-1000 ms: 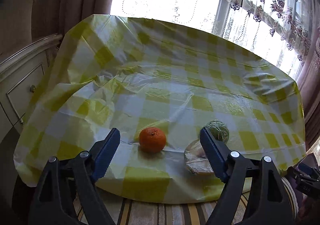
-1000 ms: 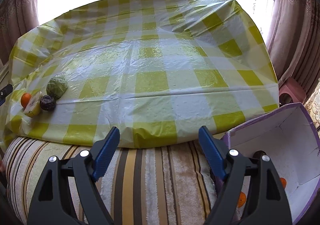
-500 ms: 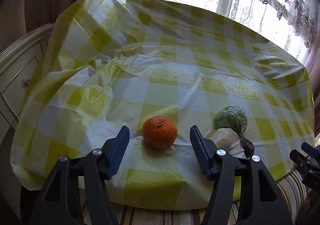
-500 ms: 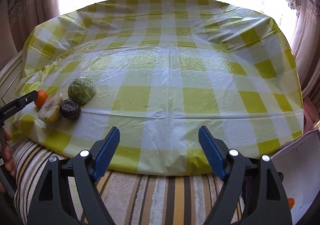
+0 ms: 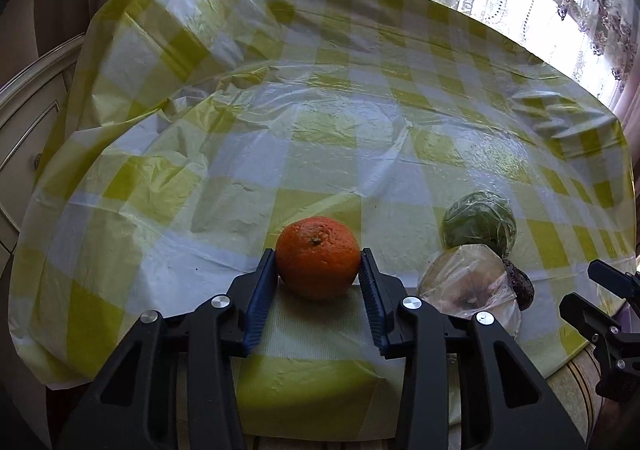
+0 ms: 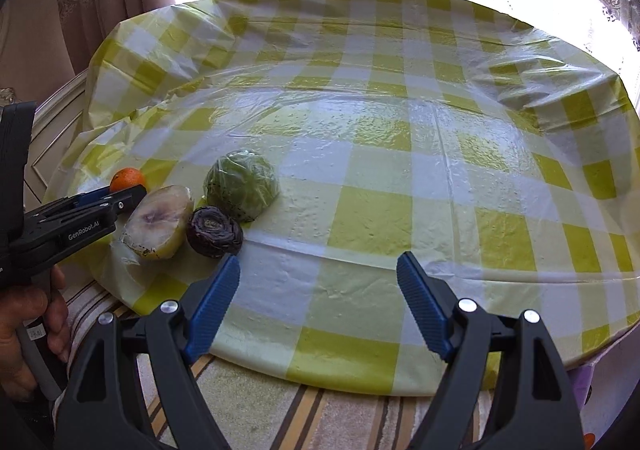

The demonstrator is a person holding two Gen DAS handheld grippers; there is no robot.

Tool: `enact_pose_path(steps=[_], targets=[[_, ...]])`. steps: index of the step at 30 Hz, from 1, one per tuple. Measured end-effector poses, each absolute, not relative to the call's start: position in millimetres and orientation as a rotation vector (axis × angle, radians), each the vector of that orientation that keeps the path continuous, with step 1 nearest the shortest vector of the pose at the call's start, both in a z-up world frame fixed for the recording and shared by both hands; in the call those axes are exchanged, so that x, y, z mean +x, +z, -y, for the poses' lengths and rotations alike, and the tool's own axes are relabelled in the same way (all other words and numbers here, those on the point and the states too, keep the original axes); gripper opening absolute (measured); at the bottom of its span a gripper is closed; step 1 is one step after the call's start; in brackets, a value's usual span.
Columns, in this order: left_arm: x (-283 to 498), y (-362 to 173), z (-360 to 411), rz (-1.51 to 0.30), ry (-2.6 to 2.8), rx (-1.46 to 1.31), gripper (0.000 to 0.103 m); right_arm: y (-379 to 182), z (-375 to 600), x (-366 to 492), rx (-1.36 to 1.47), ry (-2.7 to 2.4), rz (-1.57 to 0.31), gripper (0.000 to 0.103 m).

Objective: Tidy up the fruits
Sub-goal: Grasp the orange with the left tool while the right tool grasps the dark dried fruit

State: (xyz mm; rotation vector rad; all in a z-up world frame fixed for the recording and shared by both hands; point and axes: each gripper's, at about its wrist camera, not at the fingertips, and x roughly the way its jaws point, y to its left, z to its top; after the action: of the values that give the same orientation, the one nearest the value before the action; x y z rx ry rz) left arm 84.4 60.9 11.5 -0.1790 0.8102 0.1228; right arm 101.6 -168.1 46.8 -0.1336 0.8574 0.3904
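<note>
Wrapped fruits (image 5: 468,282) beside clamped orange (image 5: 318,257)

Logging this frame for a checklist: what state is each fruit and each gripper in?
orange: on the tablecloth, clamped by both pads
left gripper: shut on orange
right gripper: open, holding nothing
green fruit: plastic-wrapped, untouched
cut yellow fruit: wrapped, cut face showing
dark purple fruit: resting free
</note>
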Motion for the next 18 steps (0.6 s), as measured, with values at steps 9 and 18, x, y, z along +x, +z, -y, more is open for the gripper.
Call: enact_pose_path(steps=[9, 18], targets=[[83, 11, -61, -0.799, 0.120, -0.168, 0.037, 40, 139, 102, -0.217, 0.462, -0.883, 0.081], [81, 11, -61, -0.795, 0.118, -0.168, 0.037, 34, 122, 113, -0.193, 0.516, -0.927, 0.074]])
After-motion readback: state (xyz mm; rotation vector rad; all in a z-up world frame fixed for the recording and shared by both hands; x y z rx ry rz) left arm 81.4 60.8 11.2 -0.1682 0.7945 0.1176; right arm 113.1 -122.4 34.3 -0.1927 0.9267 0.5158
